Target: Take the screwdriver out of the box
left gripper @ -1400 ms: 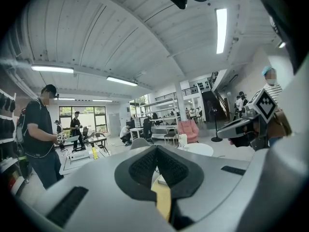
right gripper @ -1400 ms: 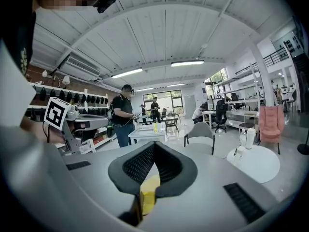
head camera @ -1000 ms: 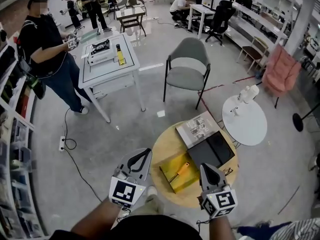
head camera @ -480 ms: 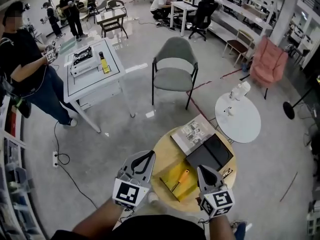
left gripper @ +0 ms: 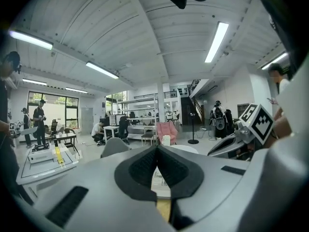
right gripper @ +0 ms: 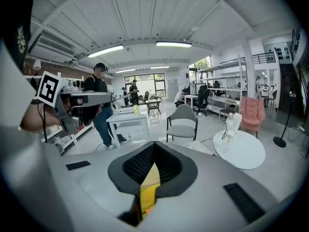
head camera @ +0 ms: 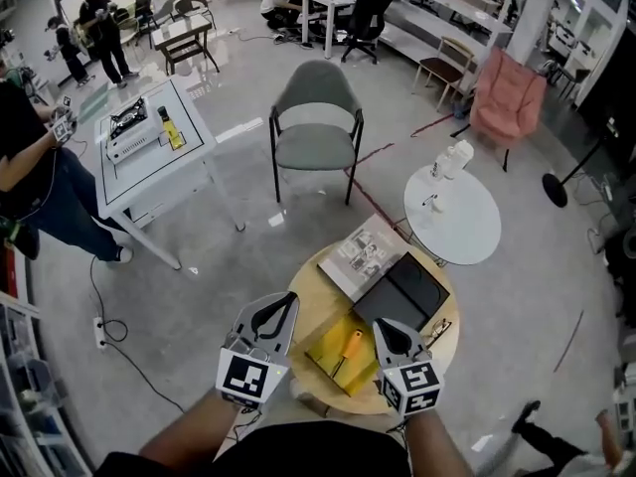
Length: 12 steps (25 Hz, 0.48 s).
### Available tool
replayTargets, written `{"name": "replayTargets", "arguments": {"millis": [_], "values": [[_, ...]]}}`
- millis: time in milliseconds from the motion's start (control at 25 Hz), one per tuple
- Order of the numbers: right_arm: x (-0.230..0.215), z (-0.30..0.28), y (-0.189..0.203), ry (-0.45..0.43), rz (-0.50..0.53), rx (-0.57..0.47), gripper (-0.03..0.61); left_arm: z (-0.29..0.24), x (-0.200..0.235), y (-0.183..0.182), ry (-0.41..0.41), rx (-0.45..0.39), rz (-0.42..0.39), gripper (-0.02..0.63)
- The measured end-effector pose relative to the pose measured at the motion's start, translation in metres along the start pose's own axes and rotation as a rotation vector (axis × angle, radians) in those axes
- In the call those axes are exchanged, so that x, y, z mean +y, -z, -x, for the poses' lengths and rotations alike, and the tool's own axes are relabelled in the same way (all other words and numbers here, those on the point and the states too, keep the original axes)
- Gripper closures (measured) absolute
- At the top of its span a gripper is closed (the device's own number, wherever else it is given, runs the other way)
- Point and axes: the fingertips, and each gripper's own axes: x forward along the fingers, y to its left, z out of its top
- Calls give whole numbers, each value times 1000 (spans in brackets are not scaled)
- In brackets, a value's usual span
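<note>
An orange-handled screwdriver point(head camera: 349, 349) lies in an open yellow box point(head camera: 331, 367) on a round wooden table point(head camera: 318, 306). My left gripper point(head camera: 290, 300) hovers at the table's near left edge, left of the box, with its jaws shut and empty. My right gripper point(head camera: 384, 325) hangs just right of the box, also shut with nothing in it. In the right gripper view the yellow box point(right gripper: 149, 189) shows below the closed tips point(right gripper: 154, 144). The left gripper view shows closed tips point(left gripper: 157, 148) over a booklet point(left gripper: 162, 182).
A black case point(head camera: 405, 292) and a booklet point(head camera: 362, 255) lie on the far half of the wooden table. Beyond stand a white round table point(head camera: 459, 225), a grey chair point(head camera: 316, 119) and a white square table point(head camera: 149, 152). A person point(head camera: 30, 172) stands at the left.
Both grippers have moved forward and lower toward the yellow box, and the head view has swung so the table sits more to the left. Both stay shut.
</note>
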Motion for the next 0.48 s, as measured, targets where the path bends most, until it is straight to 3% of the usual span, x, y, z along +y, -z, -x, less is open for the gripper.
{"name": "replayTargets", "arguments": {"millis": [240,480], "values": [[-22,-20,49,4,-40,110,563,-9,-4,-5,-11,9,-19,601],[-33,-36,93,-73,-95,232,549,-20,-11,3,-52,35,14,601]]}}
